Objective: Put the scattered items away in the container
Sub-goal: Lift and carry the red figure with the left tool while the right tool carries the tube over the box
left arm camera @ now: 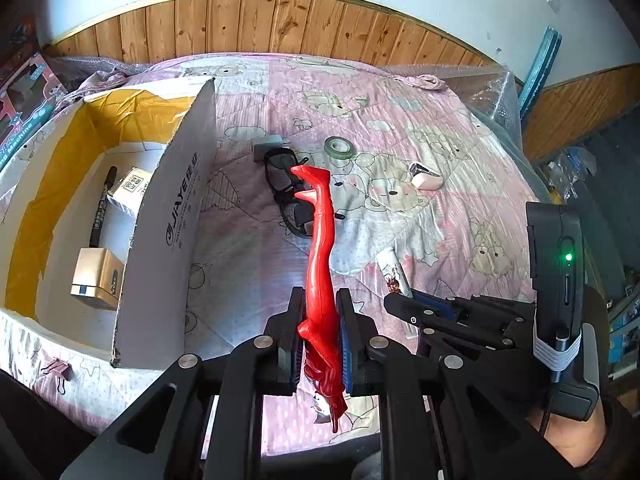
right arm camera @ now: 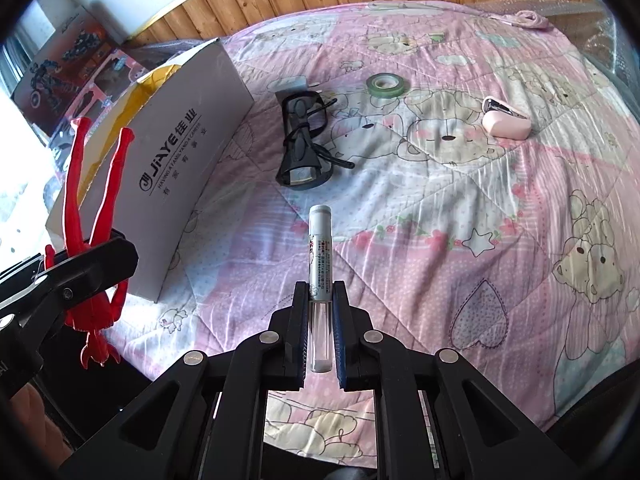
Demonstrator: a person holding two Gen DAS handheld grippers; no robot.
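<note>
Clamping a red figure (left arm camera: 320, 264), the left gripper (left arm camera: 320, 304) hovers over a pink bear-print quilt (left arm camera: 400, 128) beside the open cardboard box (left arm camera: 176, 216), wood panelling (left arm camera: 280, 20) behind. Opposite, the right gripper (right arm camera: 321, 294) pinches a white tube (right arm camera: 320, 248); glasses (right arm camera: 302, 148), tape roll (right arm camera: 386, 82) and a pink case (right arm camera: 506, 124) lie on the quilt.

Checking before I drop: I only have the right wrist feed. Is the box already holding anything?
Observer: Yes. The left wrist view looks into the cardboard box: a black marker lies on its floor.
Operator: Anything else in there?
Observer: A gold box near the marker's lower end, and a white labelled packet beside it.
Operator: Anything loose on the quilt near the box that I can't see?
Observer: A pink binder clip lies on the quilt outside the box's near corner.
</note>
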